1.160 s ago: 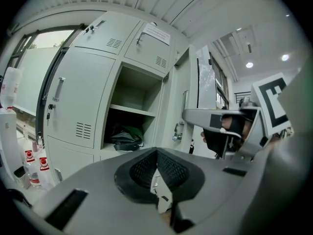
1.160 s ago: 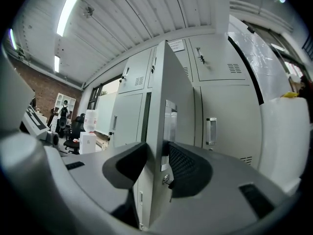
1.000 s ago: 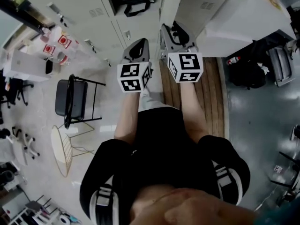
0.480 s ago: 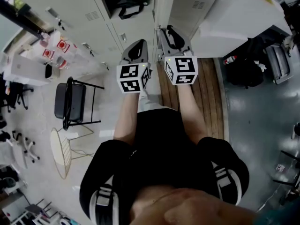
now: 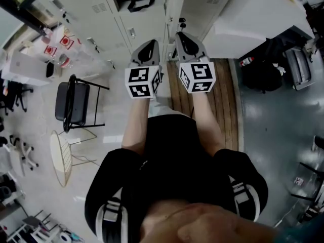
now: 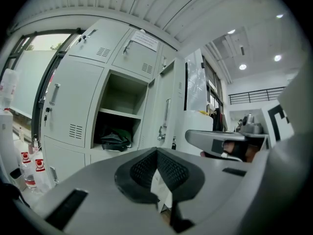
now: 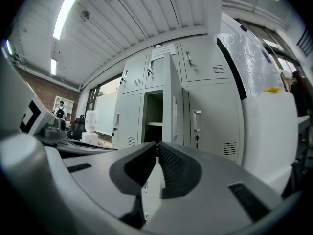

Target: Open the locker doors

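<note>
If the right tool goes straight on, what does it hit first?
Probably the open door, just ahead of the right tool; depth unclear. Its jaws have just been closing on nothing.

Lockers [image 5: 96, 9]: row at far side, L to ctr.
Open compt. [image 6: 120, 111]: mid-row, mid tier; shelf [image 6: 120, 113] inside, bag [image 6: 115, 141] under shelf on compt. floor.
Shut doors [image 6: 73, 106]: L of compt., also above & below.
Door [image 7: 172, 102]: at compt.'s R edge, swung out, edge-on.
Handle [image 7: 197, 120]: on shut door next R.
Box [image 5: 253, 19]: R of lockers, just beside.
Boards [image 5: 228, 100]: on floor before lockers, R of ctr.
Floor bag [image 5: 263, 77]: R of boards, before box.
Bottles [image 5: 63, 43]: far L, near lockers' L end.
Chair [image 5: 71, 105]: L, on floor, nearer than bottles, apart from lockers.
Wire stand [image 5: 61, 158]: just beside chair, nearer side.
</note>
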`<state>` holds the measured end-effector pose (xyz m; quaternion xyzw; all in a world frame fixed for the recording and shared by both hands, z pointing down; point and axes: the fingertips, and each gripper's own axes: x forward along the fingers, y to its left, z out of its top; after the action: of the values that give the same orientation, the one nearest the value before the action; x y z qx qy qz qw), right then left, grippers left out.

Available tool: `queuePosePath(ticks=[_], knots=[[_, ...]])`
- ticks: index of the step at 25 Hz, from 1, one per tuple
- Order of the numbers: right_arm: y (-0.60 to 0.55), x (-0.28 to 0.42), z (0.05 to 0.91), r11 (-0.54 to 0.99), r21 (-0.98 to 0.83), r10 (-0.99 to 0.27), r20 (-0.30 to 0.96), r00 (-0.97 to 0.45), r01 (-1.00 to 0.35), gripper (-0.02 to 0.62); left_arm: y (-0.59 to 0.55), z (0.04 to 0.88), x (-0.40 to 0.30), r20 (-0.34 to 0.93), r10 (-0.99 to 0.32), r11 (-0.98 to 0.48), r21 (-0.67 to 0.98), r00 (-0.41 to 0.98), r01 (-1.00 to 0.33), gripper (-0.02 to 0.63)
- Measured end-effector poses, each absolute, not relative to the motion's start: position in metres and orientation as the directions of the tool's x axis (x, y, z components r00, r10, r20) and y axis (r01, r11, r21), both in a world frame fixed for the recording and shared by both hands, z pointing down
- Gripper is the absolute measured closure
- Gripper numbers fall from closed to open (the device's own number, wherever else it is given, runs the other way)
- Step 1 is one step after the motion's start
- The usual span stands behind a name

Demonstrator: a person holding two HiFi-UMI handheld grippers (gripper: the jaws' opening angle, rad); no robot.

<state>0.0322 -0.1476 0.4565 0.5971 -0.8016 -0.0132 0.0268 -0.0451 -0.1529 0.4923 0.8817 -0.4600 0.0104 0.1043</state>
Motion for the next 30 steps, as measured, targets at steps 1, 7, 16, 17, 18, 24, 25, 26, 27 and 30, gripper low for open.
queuePosePath(ticks=[1, 7, 16, 17, 18, 24, 25, 26, 27, 30], knots=[[-0.145, 0.031, 0.458, 0.291, 0.053, -0.957, 0.031, -0.29, -0.955, 0.565, -0.15, 0.492, -0.045, 0.115, -0.808, -0.557, 0.167, 0.577, -0.813, 0.597], [-0.132, 0.03, 0.462, 0.297, 0.045, -0.954, 0.04, -0.296, -0.954, 0.565, -0.139, 0.486, -0.042, 0.091, -0.812, -0.562, 0.145, 0.577, -0.814, 0.597], [-0.122, 0.042, 0.465, 0.276, 0.005, -0.961, 0.031, -0.276, -0.961, 0.565, -0.13, 0.488, -0.031, 0.112, -0.792, -0.587, 0.133, 0.6, -0.799, 0.597], [-0.122, 0.042, 0.465, 0.274, 0.001, -0.961, 0.031, -0.274, -0.962, 0.565, -0.129, 0.487, -0.03, 0.113, -0.789, -0.59, 0.132, 0.603, -0.797, 0.597], [-0.121, 0.042, 0.465, 0.274, -0.001, -0.961, 0.032, -0.274, -0.962, 0.565, -0.128, 0.487, -0.029, 0.114, -0.787, -0.593, 0.131, 0.606, -0.795, 0.597], [-0.113, 0.04, 0.472, 0.276, -0.004, -0.96, 0.046, -0.276, -0.961, 0.571, -0.121, 0.496, -0.028, 0.127, -0.774, -0.603, 0.151, 0.62, -0.783, 0.597], [-0.111, 0.04, 0.473, 0.277, -0.002, -0.96, 0.049, -0.277, -0.961, 0.575, -0.121, 0.497, -0.028, 0.128, -0.772, -0.604, 0.157, 0.623, -0.781, 0.597], [-0.108, 0.039, 0.474, 0.28, 0.0, -0.959, 0.052, -0.28, -0.96, 0.577, -0.119, 0.499, -0.027, 0.13, -0.77, -0.605, 0.165, 0.625, -0.779, 0.597], [-0.105, 0.039, 0.475, 0.284, 0.001, -0.957, 0.055, -0.283, -0.959, 0.577, -0.117, 0.5, -0.026, 0.131, -0.767, -0.606, 0.172, 0.627, -0.777, 0.597], [-0.095, 0.042, 0.476, 0.278, 0.006, -0.959, 0.063, -0.277, -0.96, 0.577, -0.109, 0.504, -0.019, 0.136, -0.754, -0.617, 0.19, 0.643, -0.764, 0.597]])
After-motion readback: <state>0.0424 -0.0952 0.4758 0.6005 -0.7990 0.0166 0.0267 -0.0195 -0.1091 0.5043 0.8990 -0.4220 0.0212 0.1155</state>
